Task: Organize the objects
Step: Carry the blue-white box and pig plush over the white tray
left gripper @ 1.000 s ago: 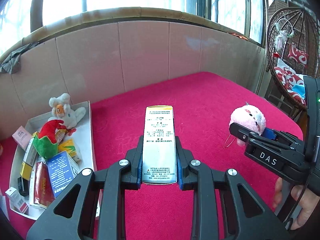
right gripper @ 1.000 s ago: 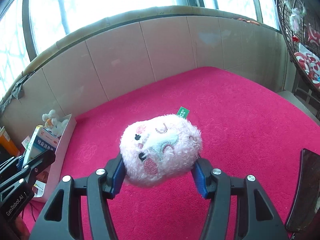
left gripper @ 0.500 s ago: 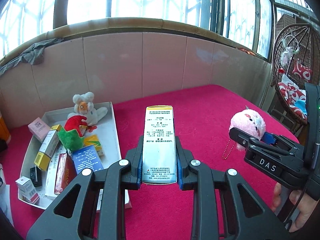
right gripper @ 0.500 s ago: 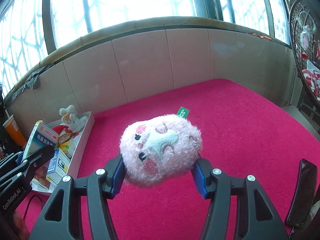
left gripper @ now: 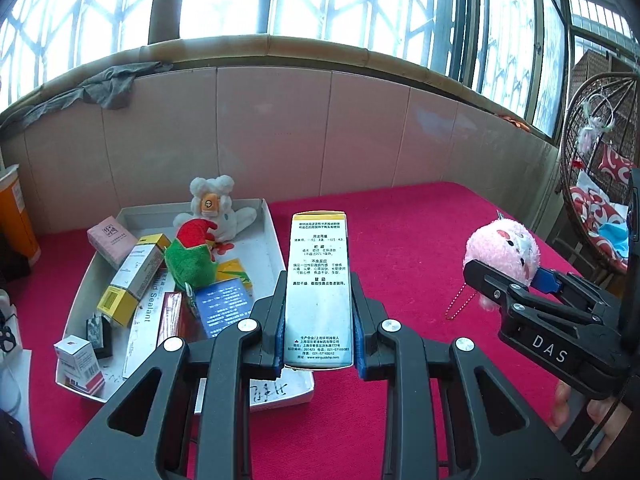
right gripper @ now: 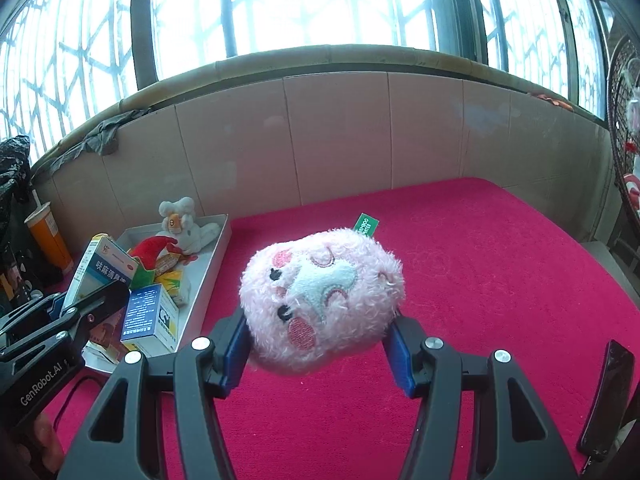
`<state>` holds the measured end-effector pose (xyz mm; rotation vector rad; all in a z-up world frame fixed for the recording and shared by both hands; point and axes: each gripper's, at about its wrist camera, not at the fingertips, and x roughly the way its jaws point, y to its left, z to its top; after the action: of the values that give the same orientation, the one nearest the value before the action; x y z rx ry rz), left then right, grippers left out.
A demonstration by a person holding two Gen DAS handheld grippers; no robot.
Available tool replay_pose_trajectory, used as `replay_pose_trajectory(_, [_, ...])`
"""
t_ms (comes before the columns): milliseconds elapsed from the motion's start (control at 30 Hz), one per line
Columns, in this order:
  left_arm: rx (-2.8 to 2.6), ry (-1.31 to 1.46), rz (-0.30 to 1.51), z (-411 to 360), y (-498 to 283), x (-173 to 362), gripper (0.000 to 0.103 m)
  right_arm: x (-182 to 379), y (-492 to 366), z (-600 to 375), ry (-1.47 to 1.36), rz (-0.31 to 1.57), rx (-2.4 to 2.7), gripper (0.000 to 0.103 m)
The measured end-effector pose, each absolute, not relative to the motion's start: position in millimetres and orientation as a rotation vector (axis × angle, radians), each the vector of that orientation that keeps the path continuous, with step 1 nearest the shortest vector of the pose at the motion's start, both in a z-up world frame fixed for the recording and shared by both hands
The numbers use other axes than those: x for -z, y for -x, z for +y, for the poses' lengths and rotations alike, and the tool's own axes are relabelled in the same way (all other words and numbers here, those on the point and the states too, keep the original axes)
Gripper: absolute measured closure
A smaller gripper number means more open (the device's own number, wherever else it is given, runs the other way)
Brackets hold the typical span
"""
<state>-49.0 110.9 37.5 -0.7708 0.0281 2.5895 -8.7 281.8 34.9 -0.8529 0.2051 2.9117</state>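
The left gripper (left gripper: 318, 312) is clamping a tall medicine box (left gripper: 318, 280) above the white tray (left gripper: 276, 236)'s near right edge; the right gripper (right gripper: 320, 340) is squeezing a pink plush (right gripper: 322, 300) over the red cloth (right gripper: 480, 260); each is wanting a low, gentle release leftward inside the crowded tray

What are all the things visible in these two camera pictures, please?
medicine box: 1, white and yellow, in left gripper
plush toy: 1, pink, in right gripper
tray: 1, white, left on the cloth, holds boxes and toys
white plush: 1, tray's far end
red-green plush: 1, tray's middle
cloth: 1, magenta, covers surface
cup: 1, orange, beyond tray
phone: 1, dark, right edge
left gripper: shut on box
right gripper: shut on plush
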Motion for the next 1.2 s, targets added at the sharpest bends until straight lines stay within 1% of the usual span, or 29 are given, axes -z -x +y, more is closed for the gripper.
replay_pose_trajectory(533, [-2.692,0.752,-0.076,50.4,54.1,-42.4,0.078,-50.9,18.8,214.9,0.864,0.067,-3.027,0.044])
replay_pose_trajectory(800, [-2.763,0.746,-0.109,9.7,70.6,-47.6,0.078,-56.1,36.5,179.4,0.888,-0.008,-3.079,0.044])
replay_pose_trajectory(967, [-2.807,0.756,-0.126,-19.5,86.4,-52.5,0.079,-59.5,56.9,160.0,0.91,-0.035,-3.106,0.044])
replay_pose_trajectory(1200, [-2.785,0.792,-0.124,-28.6,112.0,-49.7,0.078,-53.1,111.0,141.2,1.009,-0.059,-3.095,0.044])
